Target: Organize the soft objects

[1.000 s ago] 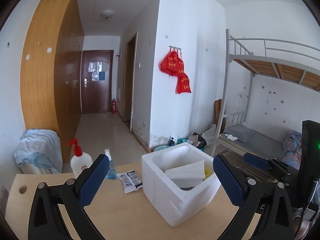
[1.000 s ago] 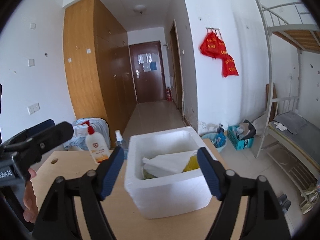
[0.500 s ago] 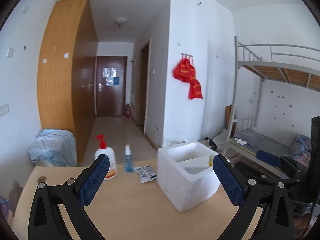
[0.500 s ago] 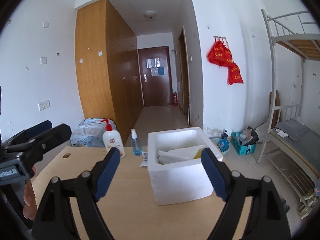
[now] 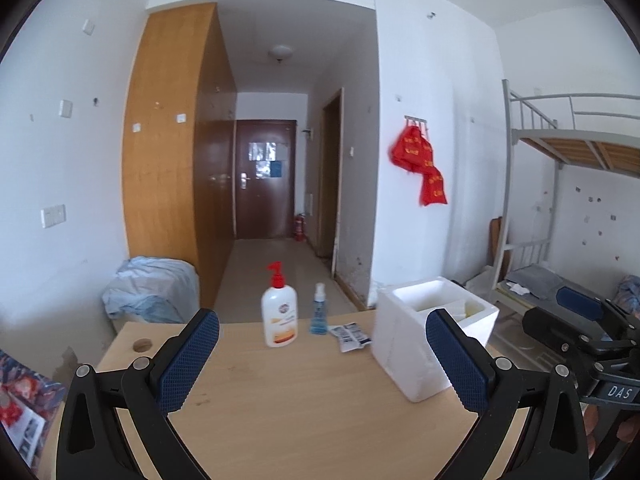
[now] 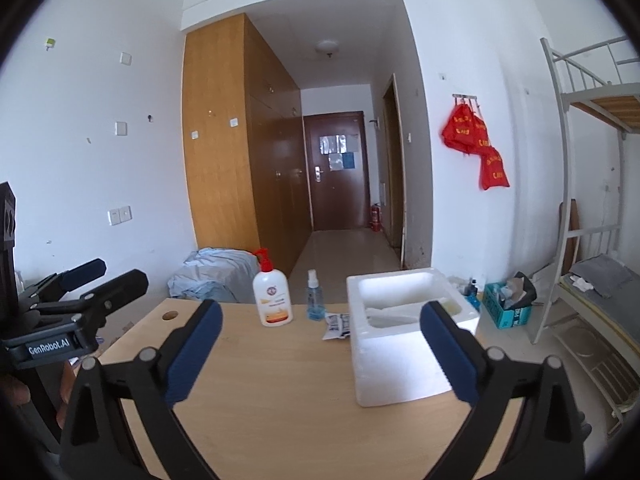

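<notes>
A white foam box (image 5: 416, 344) (image 6: 404, 344) stands at the right of a wooden desk (image 5: 300, 412) (image 6: 280, 392). It holds white foam pieces (image 6: 394, 314) and something yellowish (image 5: 472, 309). My left gripper (image 5: 322, 356) is open and empty, held above the desk's near part, left of the box. My right gripper (image 6: 320, 354) is open and empty, held back from the box; it also shows at the right edge of the left wrist view (image 5: 580, 320). The left gripper shows at the left edge of the right wrist view (image 6: 86, 284).
A white pump bottle with a red top (image 5: 279, 316) (image 6: 271, 296), a small blue spray bottle (image 5: 319, 316) (image 6: 314, 300) and small printed packets (image 5: 351, 334) (image 6: 338, 326) sit at the desk's far edge. A cable hole (image 5: 142, 345) is at the far left. A bunk bed (image 6: 592, 184) stands right.
Both grippers have pulled back from the foam box and risen; the box now looks smaller and farther. Both stayed open and empty. The box and bottles have not moved.
</notes>
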A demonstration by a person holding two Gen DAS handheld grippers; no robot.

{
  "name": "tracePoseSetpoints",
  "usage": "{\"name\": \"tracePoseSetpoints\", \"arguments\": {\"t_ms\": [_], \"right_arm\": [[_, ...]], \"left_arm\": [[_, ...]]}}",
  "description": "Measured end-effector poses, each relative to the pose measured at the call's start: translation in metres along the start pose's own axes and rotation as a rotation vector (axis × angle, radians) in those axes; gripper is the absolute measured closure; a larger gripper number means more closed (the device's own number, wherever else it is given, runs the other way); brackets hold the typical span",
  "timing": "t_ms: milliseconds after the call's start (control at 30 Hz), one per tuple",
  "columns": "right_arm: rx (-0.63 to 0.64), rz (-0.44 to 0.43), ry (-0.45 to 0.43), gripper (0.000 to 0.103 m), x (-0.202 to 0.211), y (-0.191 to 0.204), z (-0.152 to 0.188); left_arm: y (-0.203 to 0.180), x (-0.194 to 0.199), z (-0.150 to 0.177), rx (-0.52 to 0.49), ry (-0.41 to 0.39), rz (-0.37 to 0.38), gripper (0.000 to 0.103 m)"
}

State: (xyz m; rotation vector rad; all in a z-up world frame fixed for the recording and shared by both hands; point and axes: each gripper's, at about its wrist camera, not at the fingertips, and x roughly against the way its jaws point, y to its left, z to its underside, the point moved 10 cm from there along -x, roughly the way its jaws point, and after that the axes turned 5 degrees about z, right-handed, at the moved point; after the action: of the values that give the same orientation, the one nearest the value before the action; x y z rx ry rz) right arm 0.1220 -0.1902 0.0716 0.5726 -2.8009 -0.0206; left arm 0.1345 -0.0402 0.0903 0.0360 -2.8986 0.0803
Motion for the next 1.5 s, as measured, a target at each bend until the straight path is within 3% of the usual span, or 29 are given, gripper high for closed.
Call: {"name": "tracePoseSetpoints", "arguments": {"t_ms": [533, 1000, 1500], "right_arm": [[0.05, -0.174, 0.038, 0.001, -0.008, 0.084, 0.016], [0.114, -0.303, 0.066, 0.001, -0.017, 0.155, 0.03], [0.124, -0.305, 0.084, 0.001, -0.032, 0.175, 0.041]], "left_arm": [[0.081, 0.043, 0.022, 0.03, -0.003, -0.174, 0.0], [0.146, 0.071, 0.04, 0.077, 0.009, -0.278, 0.0], [0.167, 0.07, 0.05, 0.111, 0.002, -0.315, 0.0]]}}
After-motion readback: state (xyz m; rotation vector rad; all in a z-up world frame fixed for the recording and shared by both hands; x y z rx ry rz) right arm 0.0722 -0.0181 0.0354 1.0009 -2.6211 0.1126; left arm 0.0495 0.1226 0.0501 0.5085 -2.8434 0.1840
